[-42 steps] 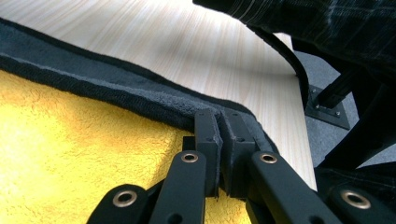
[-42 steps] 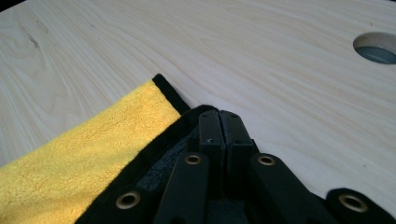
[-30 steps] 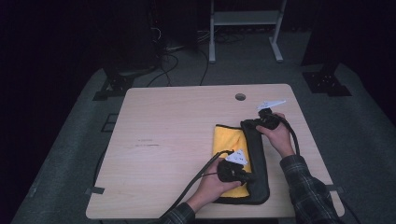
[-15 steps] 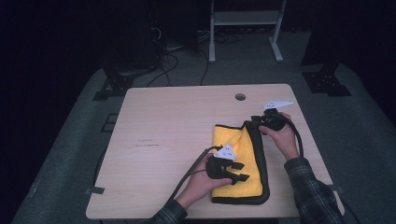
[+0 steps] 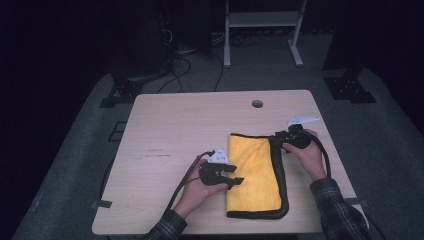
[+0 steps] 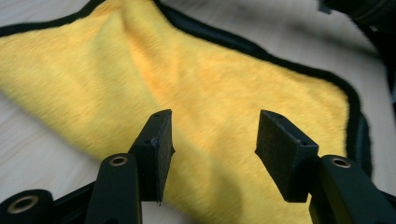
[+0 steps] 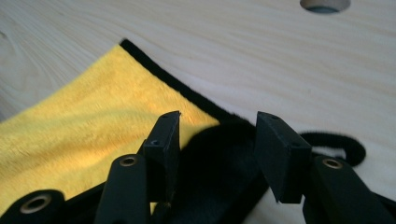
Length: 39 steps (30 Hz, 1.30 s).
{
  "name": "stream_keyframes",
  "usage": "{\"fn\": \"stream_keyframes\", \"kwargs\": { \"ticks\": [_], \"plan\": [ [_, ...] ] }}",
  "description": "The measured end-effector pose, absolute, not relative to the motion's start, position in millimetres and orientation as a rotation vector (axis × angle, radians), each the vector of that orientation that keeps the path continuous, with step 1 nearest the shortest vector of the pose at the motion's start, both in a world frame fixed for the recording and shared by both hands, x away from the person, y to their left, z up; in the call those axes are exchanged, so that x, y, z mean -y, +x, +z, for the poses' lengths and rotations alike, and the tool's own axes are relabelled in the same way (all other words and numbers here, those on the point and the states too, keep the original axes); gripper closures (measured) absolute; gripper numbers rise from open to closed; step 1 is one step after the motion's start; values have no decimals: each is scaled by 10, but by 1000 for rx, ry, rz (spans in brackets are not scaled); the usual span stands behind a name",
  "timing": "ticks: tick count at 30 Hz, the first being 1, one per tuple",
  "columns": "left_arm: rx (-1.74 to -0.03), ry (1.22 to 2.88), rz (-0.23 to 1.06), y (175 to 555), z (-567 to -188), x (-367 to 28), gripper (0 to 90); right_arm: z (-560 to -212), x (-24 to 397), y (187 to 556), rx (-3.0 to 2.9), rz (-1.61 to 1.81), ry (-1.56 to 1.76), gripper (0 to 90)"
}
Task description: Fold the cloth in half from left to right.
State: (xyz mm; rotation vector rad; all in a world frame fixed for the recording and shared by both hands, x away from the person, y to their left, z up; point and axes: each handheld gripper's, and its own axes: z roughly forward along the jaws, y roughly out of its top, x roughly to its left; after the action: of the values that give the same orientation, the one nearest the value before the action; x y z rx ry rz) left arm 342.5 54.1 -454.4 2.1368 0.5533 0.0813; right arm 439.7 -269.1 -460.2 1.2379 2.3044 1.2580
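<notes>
Lower right of the table [image 5: 165, 125]: folded yellow cloth [image 5: 252, 172] lying flat, left tool [image 5: 235, 181] and right tool [image 5: 276, 141] both just spreading their jaws, nothing pinched, probably letting go after finishing a fold.

Yellow cloth [image 5: 252, 175], black trim; pale wood table [image 5: 170, 130]

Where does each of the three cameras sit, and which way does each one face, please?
High view: above the person's side, facing forward and down on the table; both hands and grippers show.
Left gripper view: on the left gripper, facing the cloth; open jaws show.
Right gripper view: on the right gripper, facing the cloth's corner; open jaws show.
Shared: all three show the cloth.
</notes>
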Motion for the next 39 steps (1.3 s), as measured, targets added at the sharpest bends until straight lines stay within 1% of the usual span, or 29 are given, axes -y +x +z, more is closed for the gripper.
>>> {"fn": "stream_keyframes", "kwargs": {
  "ticks": [5, 7, 9, 10, 11, 13, 17, 20, 22, 23, 24, 27, 32, 39],
  "plan": [
    [-583, 2142, 90, 3480, -4583, -596, 451, -4697, 2699, 4348, -2330, 1288, 1276, 534],
    [-592, 2144, 89, 3484, -4590, -601, 450, -4722, 2666, 4340, -2363, 1277, 1278, 572],
    [-593, 2147, 90, 3491, -4598, -605, 450, -4742, 2641, 4330, -2395, 1283, 1271, 726],
    [-596, 2146, 88, 3494, -4603, -606, 450, -4747, 2629, 4320, -2403, 1271, 1275, 791],
    [-597, 2150, 89, 3498, -4605, -610, 450, -4750, 2622, 4312, -2403, 1261, 1268, 838],
    [-600, 2149, 90, 3505, -4613, -615, 449, -4731, 2633, 4296, -2401, 1257, 1270, 866],
    [-605, 2151, 97, 3516, -4623, -616, 444, -4645, 2701, 4272, -2396, 1219, 1271, 868],
    [-607, 2157, 105, 3523, -4633, -610, 434, -4606, 2756, 4258, -2391, 1200, 1292, 861],
    [-615, 2161, 124, 3529, -4638, -606, 423, -4615, 2773, 4264, -2393, 1165, 1308, 834],
    [-619, 2162, 136, 3536, -4641, -606, 417, -4632, 2770, 4269, -2399, 1126, 1309, 804],
    [-624, 2162, 141, 3544, -4641, -608, 409, -4653, 2764, 4271, -2397, 1094, 1307, 747],
    [-639, 2165, 162, 3573, -4645, -623, 391, -4677, 2771, 4256, -2363, 1069, 1305, 624],
    [-657, 2147, 173, 3646, -4608, -647, 384, -4583, 2862, 4124, -2325, 1118, 1277, 527],
    [-681, 2140, 257, 3931, -4502, -666, 402, -4514, 2907, 3794, -2343, 1161, 1199, 475]
  ]
}}
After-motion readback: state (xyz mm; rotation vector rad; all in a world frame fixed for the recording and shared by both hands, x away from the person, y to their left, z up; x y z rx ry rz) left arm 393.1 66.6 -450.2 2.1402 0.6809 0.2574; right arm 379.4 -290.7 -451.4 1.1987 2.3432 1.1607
